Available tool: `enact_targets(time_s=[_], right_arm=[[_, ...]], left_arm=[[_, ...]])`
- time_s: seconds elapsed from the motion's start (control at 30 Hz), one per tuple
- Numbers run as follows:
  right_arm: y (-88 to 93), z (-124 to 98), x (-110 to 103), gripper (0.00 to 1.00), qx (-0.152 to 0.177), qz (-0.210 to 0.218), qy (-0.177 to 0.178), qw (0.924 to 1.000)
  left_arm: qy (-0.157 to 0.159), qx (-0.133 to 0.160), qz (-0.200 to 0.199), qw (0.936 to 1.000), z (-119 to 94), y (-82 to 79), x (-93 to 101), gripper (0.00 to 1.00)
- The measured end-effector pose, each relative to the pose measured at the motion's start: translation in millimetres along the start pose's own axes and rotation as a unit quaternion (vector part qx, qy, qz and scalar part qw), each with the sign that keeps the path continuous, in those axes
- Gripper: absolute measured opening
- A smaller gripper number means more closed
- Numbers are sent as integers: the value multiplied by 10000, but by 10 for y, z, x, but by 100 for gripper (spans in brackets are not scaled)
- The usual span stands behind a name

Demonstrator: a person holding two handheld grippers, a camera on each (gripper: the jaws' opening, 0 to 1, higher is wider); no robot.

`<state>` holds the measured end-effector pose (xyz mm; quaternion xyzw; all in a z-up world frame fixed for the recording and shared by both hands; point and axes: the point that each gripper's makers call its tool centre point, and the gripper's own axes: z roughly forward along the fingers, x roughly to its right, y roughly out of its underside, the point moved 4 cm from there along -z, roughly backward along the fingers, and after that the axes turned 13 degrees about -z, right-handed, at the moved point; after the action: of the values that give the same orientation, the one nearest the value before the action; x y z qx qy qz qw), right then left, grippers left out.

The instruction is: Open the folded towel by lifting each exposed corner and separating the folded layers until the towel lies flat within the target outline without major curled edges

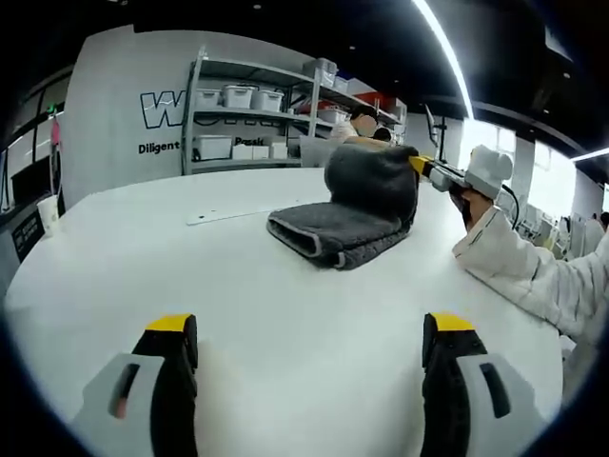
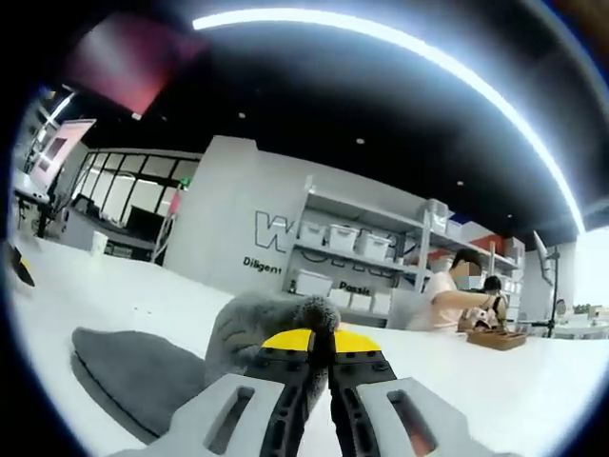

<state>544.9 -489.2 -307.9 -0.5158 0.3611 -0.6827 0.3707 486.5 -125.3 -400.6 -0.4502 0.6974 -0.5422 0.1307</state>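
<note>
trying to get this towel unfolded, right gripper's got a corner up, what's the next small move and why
Probably carry the right gripper up and over, away from the fold, peeling the top layer back. Its jaws are shut on a raised corner of the grey towel, while the rest lies folded in layers on the white table. The left gripper is open, short of the towel.

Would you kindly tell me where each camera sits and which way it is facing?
Left gripper view: rides the left gripper, jaws open, low over the white table, facing the grey towel and shelves; the right gripper and a sleeve enter from the right.
Right gripper view: rides the right gripper, shut on a lifted towel corner.
Shared: towel, table, shelves.
</note>
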Motion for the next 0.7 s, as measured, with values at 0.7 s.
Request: enact_targets(time_s=[0.7], right_arm=[[378,-22,299,0,-576,124,391,9975]], left_arm=[[-11,-26,10,10000,-1,17,-4,97]])
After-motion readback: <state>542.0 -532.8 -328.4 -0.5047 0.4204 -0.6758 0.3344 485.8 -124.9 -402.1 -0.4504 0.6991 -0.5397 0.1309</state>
